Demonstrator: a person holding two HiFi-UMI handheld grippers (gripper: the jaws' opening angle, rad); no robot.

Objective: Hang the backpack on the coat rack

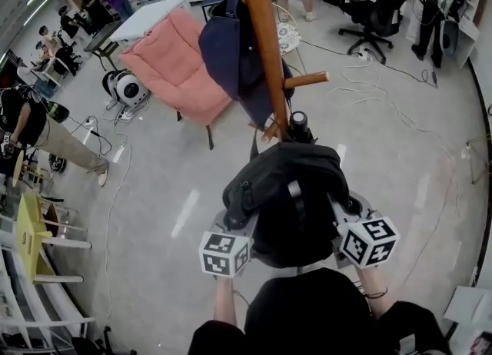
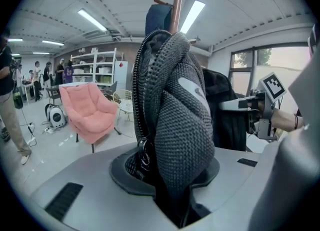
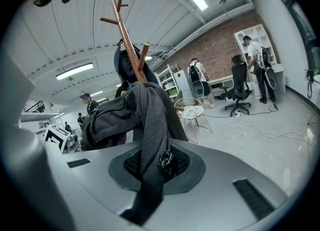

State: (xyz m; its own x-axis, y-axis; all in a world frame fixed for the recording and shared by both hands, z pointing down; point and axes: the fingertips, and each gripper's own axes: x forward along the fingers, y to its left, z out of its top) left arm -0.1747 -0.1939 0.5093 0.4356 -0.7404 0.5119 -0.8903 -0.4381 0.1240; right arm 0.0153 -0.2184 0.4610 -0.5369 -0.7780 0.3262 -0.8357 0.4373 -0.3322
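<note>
Backpack (image 1: 284, 184): 1 | hand-held grippers (image 2: 170, 190) (image 3: 150, 185) holding it: 2 | coat rack (image 1: 265, 46): 1

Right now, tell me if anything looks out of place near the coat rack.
Loose cables sprawl across the floor right of the coat rack. The backpack is bunched up, not yet on a peg.

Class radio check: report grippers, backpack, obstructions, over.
Left gripper, right gripper: both shut on backpack straps. Backpack beside coat rack, not yet hung. Navy jacket occupies upper pegs.
</note>
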